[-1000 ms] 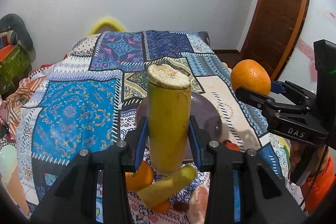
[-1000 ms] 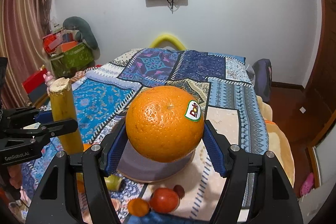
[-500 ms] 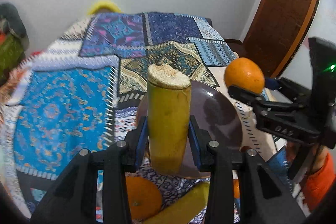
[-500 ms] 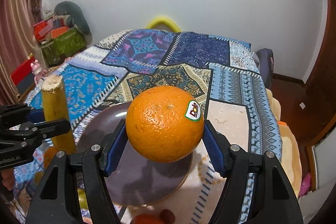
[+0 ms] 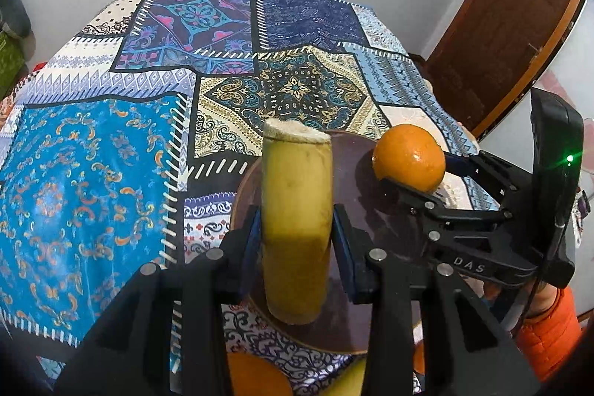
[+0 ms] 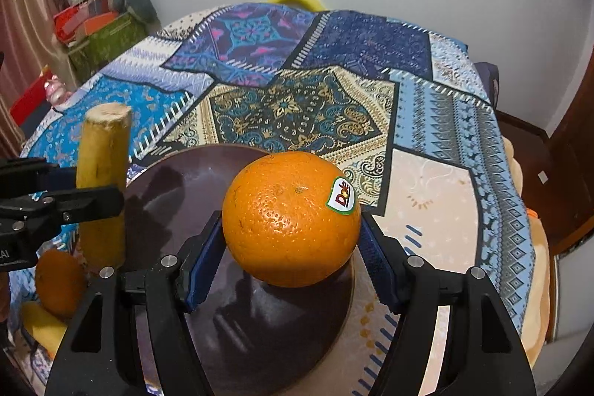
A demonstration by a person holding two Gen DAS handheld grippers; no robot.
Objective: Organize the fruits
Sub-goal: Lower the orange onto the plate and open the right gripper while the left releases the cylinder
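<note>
My left gripper [image 5: 297, 244] is shut on a cut yellow banana piece [image 5: 295, 221], held upright over the left edge of a dark brown plate [image 5: 371, 210]. My right gripper [image 6: 291, 247] is shut on an orange [image 6: 289, 218] with a Dole sticker, held just above the plate [image 6: 193, 188]. The right gripper [image 5: 438, 180] with the orange [image 5: 408, 158] shows in the left wrist view, and the left gripper [image 6: 67, 203] with the banana piece [image 6: 102, 180] in the right wrist view.
A second orange [image 6: 59, 281] and a yellow banana [image 6: 41, 325] lie on the patchwork cloth [image 5: 92, 154] near the plate's front left. A wooden door [image 5: 501, 25] stands at the right. Boxes and clutter [image 6: 100, 28] sit beyond the cloth's left side.
Both grippers have moved forward and lower, over the plate, each still holding its fruit. The loose fruits in front have slid toward the bottom of the views.
</note>
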